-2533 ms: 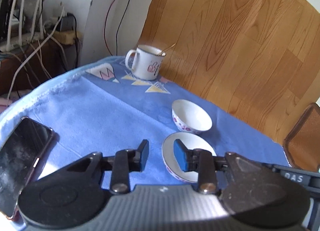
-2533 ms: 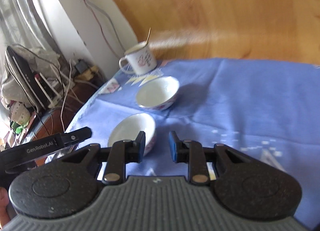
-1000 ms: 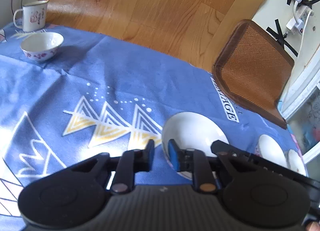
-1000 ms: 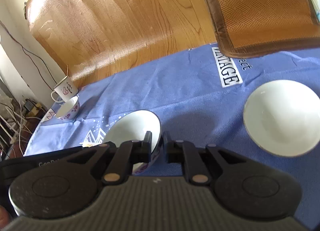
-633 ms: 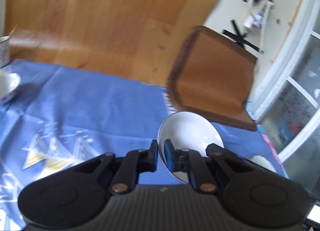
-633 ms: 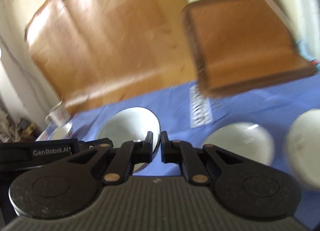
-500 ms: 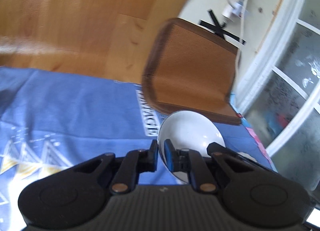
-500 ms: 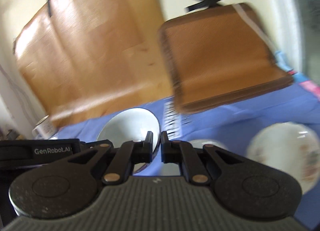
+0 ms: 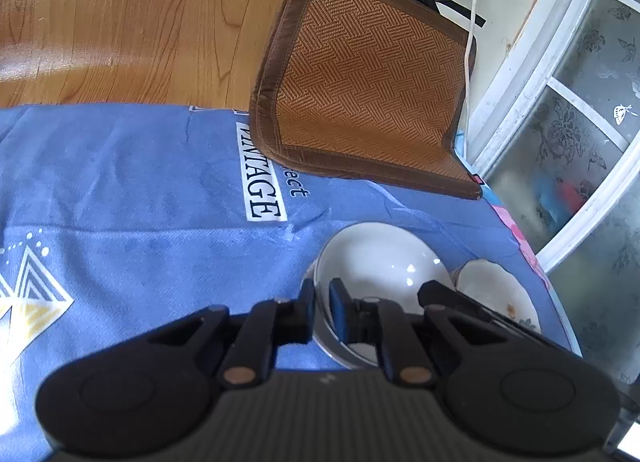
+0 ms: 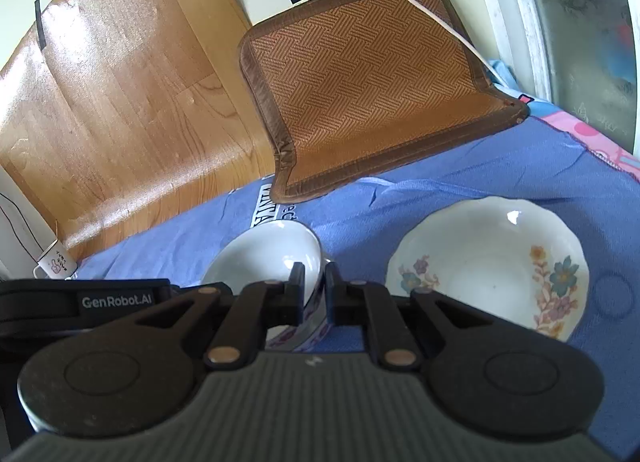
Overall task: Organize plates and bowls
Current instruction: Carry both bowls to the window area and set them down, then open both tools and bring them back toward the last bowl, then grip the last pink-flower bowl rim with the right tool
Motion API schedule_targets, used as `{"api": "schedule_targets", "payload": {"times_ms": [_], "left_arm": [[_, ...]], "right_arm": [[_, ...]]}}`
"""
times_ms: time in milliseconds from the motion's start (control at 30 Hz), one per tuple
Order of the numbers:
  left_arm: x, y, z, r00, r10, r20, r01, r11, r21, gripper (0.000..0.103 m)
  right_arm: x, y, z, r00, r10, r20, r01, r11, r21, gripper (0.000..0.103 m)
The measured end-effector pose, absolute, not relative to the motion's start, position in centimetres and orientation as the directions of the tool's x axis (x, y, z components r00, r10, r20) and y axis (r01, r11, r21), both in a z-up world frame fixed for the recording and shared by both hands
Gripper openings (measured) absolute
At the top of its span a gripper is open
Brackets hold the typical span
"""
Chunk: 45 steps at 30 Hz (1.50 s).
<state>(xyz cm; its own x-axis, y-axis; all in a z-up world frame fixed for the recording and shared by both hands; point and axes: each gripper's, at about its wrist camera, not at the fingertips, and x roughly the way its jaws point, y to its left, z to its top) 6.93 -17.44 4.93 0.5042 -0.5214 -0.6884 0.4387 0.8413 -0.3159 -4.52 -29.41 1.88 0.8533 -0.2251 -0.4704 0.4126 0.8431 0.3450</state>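
A white bowl (image 9: pixel 380 262) with a flower pattern on its outside (image 10: pixel 264 254) stands low on the blue cloth (image 9: pixel 140 201), gripped from two sides. My left gripper (image 9: pixel 322 302) has the near rim between its pads, and its jaws are opening. My right gripper (image 10: pixel 315 286) straddles the opposite rim; its jaws are opening too, and a slim gap shows beside the wall. A second rim peeks out under the bowl; I cannot tell whether it is another bowl. Just to the right lies a wide scalloped bowl (image 10: pixel 492 266) painted with flowers.
A brown woven mat (image 9: pixel 368 85) leans against the wall behind the bowls. The cloth's edge and a white window frame (image 9: pixel 560 165) are close on the right. A mug (image 10: pixel 56 264) stands far off at the back left.
Both grippers carried the white bowl rightward across the cloth and brought it down beside the flowered bowl. The gaps between both pairs of fingers have widened slightly.
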Motion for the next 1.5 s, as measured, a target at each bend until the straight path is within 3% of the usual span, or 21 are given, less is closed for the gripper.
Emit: {"api": "schedule_targets", "payload": {"times_ms": [100,433,700,967,1233,1333,1500], "left_arm": [[6.6,-17.2,5.4,0.529,-0.512,-0.677,0.449,0.846,-0.289,0.02],[6.4,-13.9,6.6,0.593,-0.487,-0.641,0.418,0.867,-0.271,0.021],[7.0,-7.2,5.5,0.654,-0.401,-0.641,0.323,0.915,-0.243,0.021],[7.9,5.3,4.9,0.767,-0.158,-0.622,0.056,0.982,-0.181,0.021],[9.4,16.8,2.2,0.772,0.074,-0.631,-0.241,0.953,-0.184,0.021],[9.3,19.0,1.3,0.786,0.094,-0.611,-0.272,0.94,-0.206,0.021],[8.8,17.6,0.7,0.799,0.175,-0.575,-0.272,0.958,-0.087,0.024]], "right_arm": [[-4.9,-29.6,2.0,0.858,-0.244,-0.451,0.42,0.839,0.346,0.031],[-5.0,-27.9,3.6,0.885,-0.271,-0.378,0.398,0.861,0.316,0.031],[-1.9,-23.7,4.0,0.909,-0.157,-0.387,0.277,0.92,0.278,0.031],[5.3,-17.5,3.5,0.883,0.078,-0.463,0.076,0.95,0.304,0.031],[13.2,-9.9,3.3,0.811,0.25,-0.528,-0.078,0.942,0.326,0.031],[16.5,-7.5,3.1,0.785,0.272,-0.556,-0.096,0.941,0.325,0.031],[21.5,-5.4,2.4,0.744,0.302,-0.595,-0.076,0.924,0.374,0.031]]}}
